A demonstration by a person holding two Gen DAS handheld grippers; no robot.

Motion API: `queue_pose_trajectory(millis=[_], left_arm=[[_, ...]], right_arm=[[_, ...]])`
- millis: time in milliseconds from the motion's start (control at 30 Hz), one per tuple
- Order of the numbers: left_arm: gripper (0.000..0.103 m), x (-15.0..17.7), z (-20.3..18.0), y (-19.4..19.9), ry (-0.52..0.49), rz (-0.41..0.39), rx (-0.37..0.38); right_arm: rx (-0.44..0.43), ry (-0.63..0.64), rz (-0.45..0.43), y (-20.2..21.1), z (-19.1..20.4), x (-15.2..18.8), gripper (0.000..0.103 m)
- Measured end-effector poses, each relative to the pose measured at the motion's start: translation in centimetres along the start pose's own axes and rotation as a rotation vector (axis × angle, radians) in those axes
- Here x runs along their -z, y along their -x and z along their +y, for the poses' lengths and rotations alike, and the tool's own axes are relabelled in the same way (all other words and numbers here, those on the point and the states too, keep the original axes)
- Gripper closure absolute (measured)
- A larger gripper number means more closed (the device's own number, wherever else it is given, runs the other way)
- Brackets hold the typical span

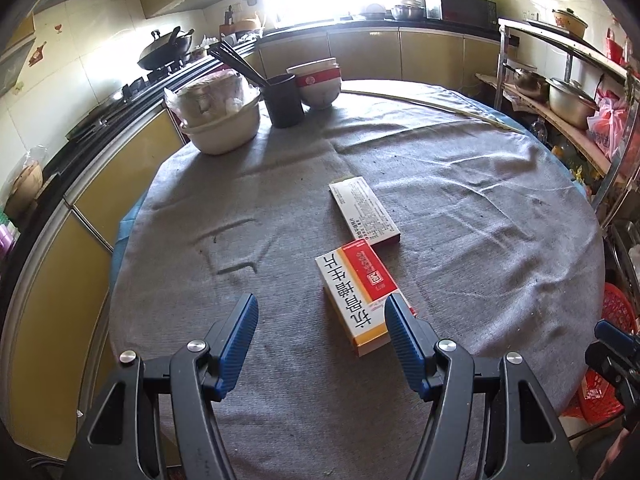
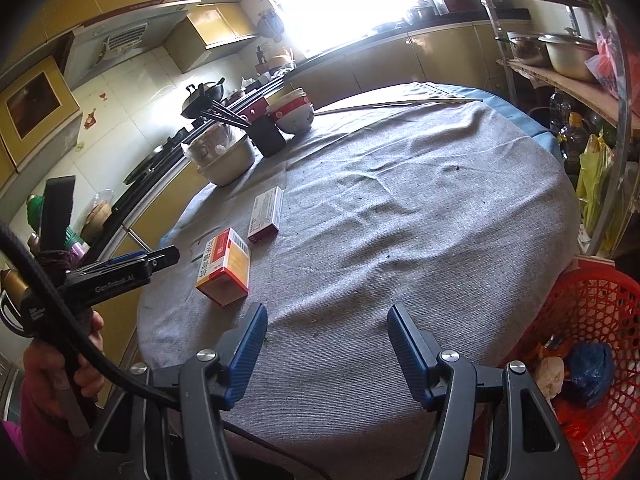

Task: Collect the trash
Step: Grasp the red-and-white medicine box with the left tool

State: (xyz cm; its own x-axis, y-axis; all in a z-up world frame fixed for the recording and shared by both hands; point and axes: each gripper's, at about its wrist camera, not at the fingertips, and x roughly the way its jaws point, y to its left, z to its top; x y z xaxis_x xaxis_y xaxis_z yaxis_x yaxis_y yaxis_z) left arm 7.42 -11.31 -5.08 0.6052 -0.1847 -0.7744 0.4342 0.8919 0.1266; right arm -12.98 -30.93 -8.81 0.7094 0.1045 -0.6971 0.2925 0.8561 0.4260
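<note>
Trash basket (image 2: 592,360) visible only right wrist view.

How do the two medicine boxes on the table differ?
The near box is thicker, with an orange-and-red face and large characters; the far box is slimmer, showing white fine print with a dark red edge. The near box lies by the open left gripper; the far box lies beyond it, toward the bowls. Both lie flat on the grey tablecloth, corners nearly meeting, neither gripped.
</note>
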Motion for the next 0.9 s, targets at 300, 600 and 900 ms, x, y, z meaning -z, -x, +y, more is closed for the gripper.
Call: queue_pose_trajectory(millis=[300, 600, 900], left_arm=[[0.036, -1.0, -0.2, -1.5, 0.053, 0.035, 0.054], [0.036, -1.1, 0.7, -5.1, 0.219, 0.149, 0.174], [0.036, -0.6, 0.8, -7.2, 0.280, 0.212, 0.207]], right_arm=[[-0.012, -0.032, -0.005, 0.1, -1.1, 0.1, 0.036], [-0.023, -0.063, -0.001, 0.1, -2.1, 0.6, 0.036], [-0.026, -0.068, 0.011, -0.4, -2.1, 0.8, 0.036]])
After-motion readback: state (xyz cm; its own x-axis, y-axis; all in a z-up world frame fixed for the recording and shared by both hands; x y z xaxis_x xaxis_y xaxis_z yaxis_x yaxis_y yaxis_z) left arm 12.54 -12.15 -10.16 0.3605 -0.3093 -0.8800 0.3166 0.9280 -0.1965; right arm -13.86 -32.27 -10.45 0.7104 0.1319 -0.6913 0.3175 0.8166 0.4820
